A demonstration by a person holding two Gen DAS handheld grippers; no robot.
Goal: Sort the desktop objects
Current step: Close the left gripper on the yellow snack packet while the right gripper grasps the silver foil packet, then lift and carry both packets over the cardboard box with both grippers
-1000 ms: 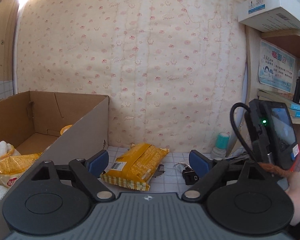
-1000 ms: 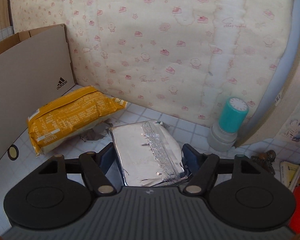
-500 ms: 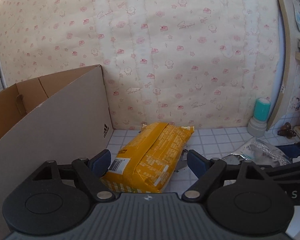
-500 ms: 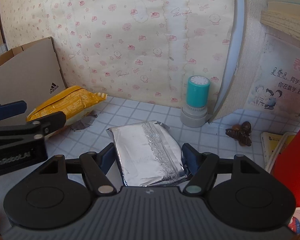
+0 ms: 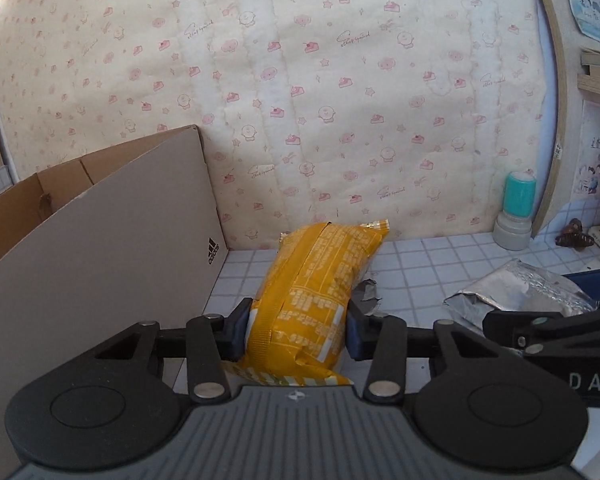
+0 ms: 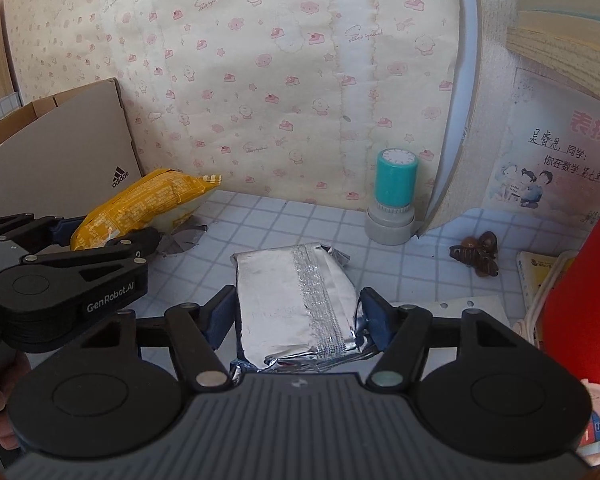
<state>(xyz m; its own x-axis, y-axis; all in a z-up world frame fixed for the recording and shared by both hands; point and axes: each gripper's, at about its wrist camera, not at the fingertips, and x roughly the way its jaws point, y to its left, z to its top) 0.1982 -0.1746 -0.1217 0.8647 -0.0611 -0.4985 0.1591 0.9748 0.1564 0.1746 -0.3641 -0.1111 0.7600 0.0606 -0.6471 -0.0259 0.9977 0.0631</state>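
Observation:
On the tiled desk lies a yellow snack packet (image 5: 320,280), just right of a cardboard box. My left gripper (image 5: 296,324) has its jaws closing on the packet's near end, and both blue pads press its sides. From the right wrist view the yellow snack packet (image 6: 140,208) sits in the left gripper (image 6: 108,236) at the left. A silver foil packet (image 6: 292,296) lies between the jaws of my right gripper (image 6: 296,316); they are closing, with the pads against its crumpled edges. At the right of the left wrist view is the silver foil packet (image 5: 512,292).
The open cardboard box (image 5: 100,260) stands at the left against the quilted wall cloth. A teal stamp (image 6: 394,196) and a brown hair clip (image 6: 476,256) sit at the back right. A grey foil scrap (image 6: 180,240) lies by the yellow packet. Books and a red object (image 6: 580,280) crowd the right.
My left gripper came forward and down over the yellow packet and its jaws closed onto it. The right gripper shifted sideways with the silver packet, away from the grey scrap.

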